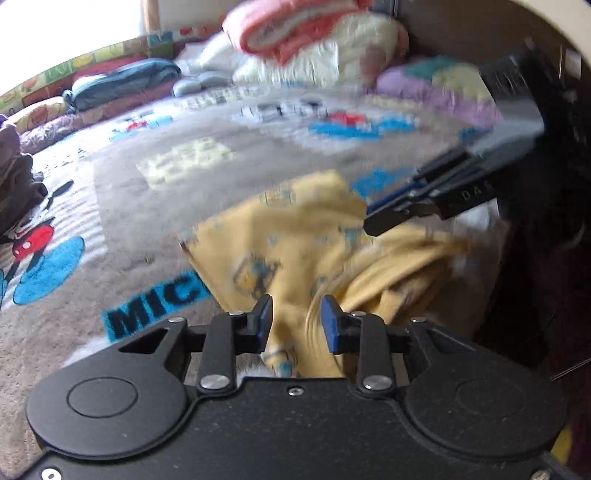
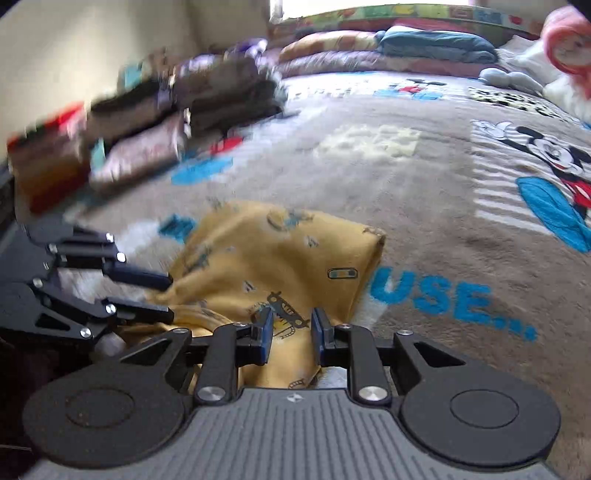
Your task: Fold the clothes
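- Task item: a yellow printed cotton garment [image 2: 280,258], bunched and partly doubled over, lies on the grey cartoon-print fleece blanket [image 2: 424,192] near the bed's near edge.
- Handling (judged): light, limp and easily creased; it will sag and needs hold at a hem or corner, not in the crumpled middle.
- Left gripper [image 1: 296,321]: jaws parted, cloth lying between them without being pinched.
- Right gripper [image 2: 291,332]: jaws likewise parted over the cloth's near edge, nothing clamped.
- Right wrist view alone shows the garment's folded far-right corner and a stack of folded dark and lilac clothes [image 2: 155,129] toward the bed's left side.
- Left wrist view alone shows rumpled folds on the garment's right and a rolled coral-pink towel [image 1: 295,29] at the far end.
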{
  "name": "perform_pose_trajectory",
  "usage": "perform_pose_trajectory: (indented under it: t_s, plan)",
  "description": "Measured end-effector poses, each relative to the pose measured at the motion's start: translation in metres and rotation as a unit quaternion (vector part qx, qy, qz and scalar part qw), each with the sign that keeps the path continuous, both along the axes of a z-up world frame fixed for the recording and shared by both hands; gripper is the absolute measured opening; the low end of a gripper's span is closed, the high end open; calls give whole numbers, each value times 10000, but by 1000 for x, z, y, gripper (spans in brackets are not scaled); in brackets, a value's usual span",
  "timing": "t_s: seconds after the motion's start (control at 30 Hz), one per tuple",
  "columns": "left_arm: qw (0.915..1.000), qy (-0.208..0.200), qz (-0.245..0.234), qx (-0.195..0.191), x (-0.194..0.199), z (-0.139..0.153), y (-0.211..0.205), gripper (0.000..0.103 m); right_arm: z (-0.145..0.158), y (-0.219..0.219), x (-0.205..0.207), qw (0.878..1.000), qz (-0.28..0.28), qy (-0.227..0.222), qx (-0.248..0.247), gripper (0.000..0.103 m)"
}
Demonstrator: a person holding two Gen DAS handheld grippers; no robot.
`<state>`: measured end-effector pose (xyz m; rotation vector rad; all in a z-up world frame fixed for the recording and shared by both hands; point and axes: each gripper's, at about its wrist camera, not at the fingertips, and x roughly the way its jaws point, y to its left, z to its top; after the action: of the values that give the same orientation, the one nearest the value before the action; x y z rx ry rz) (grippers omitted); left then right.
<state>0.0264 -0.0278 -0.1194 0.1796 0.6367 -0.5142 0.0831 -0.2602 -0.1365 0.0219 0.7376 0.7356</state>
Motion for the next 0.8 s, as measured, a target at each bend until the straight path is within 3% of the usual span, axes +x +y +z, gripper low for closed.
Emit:
perform_pose_trajectory:
  t_s: [0.2, 0.33, 0.4, 0.47, 0.57, 0.8]
  plan:
    - [9985, -141, 362, -382, 36, 15, -1, 28, 2, 7, 13, 9994, -156, -268, 134, 24]
    - [9976, 21, 409, -555, 60, 3, -7, 28, -4, 19, 30, 9990, -239, -356, 102, 24]
    - [9980, 259, 459, -349, 69, -16, -10, 28, -7, 25, 39, 9988, -281, -400, 86, 24]
    - [9978, 133, 473, -449, 67, -26, -7, 30, -11, 31, 47, 9985, -331, -416, 87, 23]
    - [9982, 82, 451, -397, 64, -26, -8, 32, -23, 24, 56, 9975, -467, -278, 442, 19]
    - [9986, -20, 446, -284, 62, -25, -11, 32, -21, 27, 54, 9978, -492, -251, 370, 19]
